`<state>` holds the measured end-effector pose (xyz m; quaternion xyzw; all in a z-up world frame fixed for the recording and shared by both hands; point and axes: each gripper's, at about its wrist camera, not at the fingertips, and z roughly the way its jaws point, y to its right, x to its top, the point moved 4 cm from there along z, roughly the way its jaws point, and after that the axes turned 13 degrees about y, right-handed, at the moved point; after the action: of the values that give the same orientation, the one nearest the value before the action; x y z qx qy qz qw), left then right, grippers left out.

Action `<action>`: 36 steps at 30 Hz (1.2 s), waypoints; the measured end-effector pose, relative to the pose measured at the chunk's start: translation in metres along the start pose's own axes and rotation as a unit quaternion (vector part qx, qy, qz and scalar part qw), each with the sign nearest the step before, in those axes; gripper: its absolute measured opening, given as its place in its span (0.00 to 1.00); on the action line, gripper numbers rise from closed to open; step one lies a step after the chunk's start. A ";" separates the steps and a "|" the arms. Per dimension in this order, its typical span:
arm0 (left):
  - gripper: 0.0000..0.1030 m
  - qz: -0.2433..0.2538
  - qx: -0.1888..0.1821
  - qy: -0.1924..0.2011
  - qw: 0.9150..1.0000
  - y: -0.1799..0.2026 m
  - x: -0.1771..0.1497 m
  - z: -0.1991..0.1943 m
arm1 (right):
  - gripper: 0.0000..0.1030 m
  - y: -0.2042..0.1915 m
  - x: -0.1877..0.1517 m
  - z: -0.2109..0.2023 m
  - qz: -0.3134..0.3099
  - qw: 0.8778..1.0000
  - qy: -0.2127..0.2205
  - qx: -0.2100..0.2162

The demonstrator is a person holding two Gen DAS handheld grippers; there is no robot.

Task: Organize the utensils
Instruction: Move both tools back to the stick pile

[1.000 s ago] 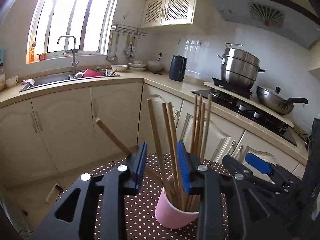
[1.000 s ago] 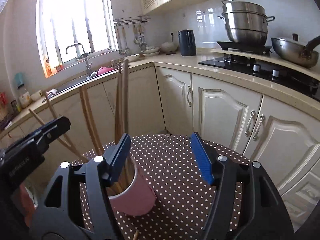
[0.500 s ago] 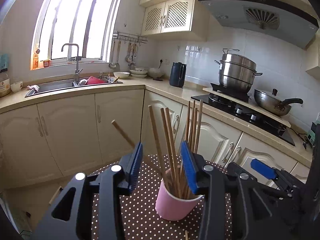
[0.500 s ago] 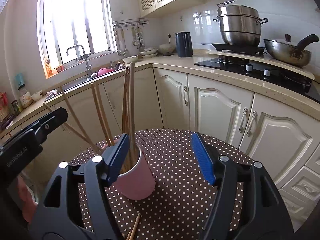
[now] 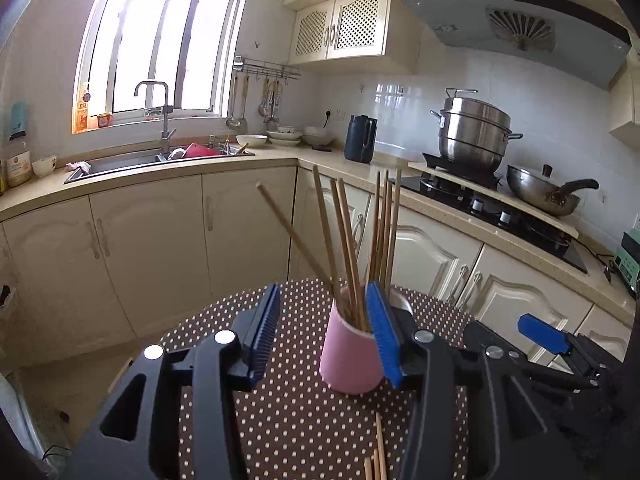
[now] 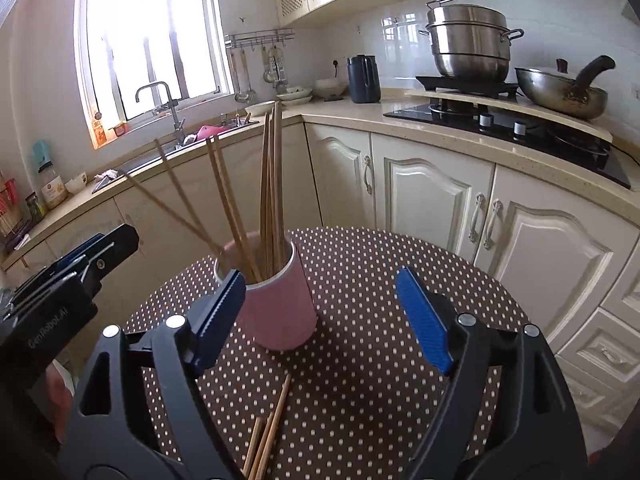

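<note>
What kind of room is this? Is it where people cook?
Yes, it looks like a home kitchen: a sink with a tap under the window, a steel steamer pot on the stove, and ladles hanging on a wall rack.

A matt pink cylindrical cup [image 6: 276,304] holds bare, smooth wooden chopsticks [image 6: 269,184]. Under the cup lies a brown white-dotted cloth table cover [image 6: 360,360]. Behind the cup, a glossy stacked stainless-steel steamer pot [image 6: 470,42] gleams.
</note>
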<state>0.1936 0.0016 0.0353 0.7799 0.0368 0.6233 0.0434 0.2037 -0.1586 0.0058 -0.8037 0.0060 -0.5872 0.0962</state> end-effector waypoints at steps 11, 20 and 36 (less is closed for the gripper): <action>0.44 0.012 0.007 -0.047 0.999 -0.014 -0.047 -0.026 | 0.80 0.004 -0.044 -0.020 -0.008 0.999 -0.039 -0.019; 0.44 0.007 0.007 -0.106 0.994 -0.030 -0.094 -0.033 | 0.80 0.004 -0.092 -0.018 -0.014 0.994 -0.099 -0.034; 0.47 0.010 -0.002 -0.163 0.987 -0.031 -0.131 -0.037 | 0.80 -0.013 -0.143 -0.006 -0.045 0.985 -0.164 -0.028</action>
<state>0.1287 0.0187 -0.0873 0.8715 0.0202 0.4880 0.0440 0.1522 -0.1294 -0.1251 -0.8909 -0.0295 -0.4509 0.0470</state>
